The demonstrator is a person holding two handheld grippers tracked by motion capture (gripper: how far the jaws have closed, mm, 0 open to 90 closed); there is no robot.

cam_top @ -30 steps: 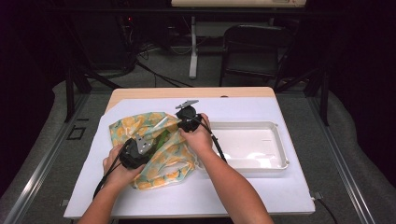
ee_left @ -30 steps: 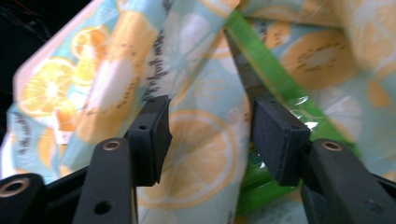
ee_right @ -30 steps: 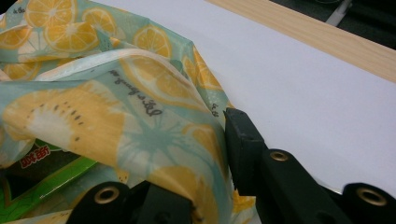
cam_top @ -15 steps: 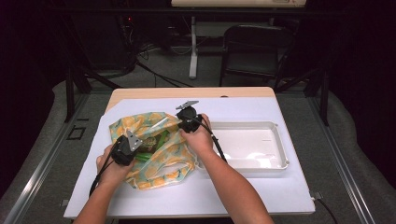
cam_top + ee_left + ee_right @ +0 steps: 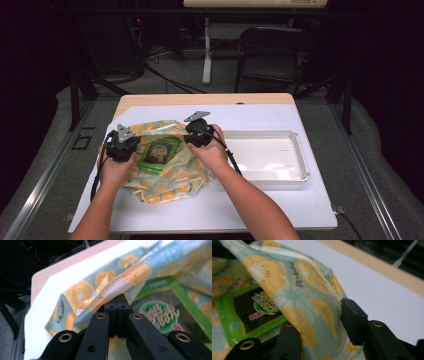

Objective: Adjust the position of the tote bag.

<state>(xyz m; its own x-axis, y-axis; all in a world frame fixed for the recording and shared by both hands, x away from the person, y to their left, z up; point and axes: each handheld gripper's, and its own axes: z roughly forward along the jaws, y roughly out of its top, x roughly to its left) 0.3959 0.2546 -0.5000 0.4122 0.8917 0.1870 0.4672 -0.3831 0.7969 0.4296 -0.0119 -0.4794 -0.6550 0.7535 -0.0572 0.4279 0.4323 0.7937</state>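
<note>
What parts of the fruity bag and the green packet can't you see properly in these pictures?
- Green packet: its small print is too small in the high view and blurred in the left gripper view.
- Packet's lower end: covered by the fruit-print bag in the right gripper view.
- Right gripper: one jaw sits behind the bag's fold, so contact is unclear.
- Bag's far edge: cut off by the frame in the left gripper view.

I see a pale blue-green bag (image 5: pixel 165 172) printed with orange citrus slices, a green-and-black packet (image 5: pixel 159 152) on it, beside a white tray (image 5: pixel 265 157).
</note>
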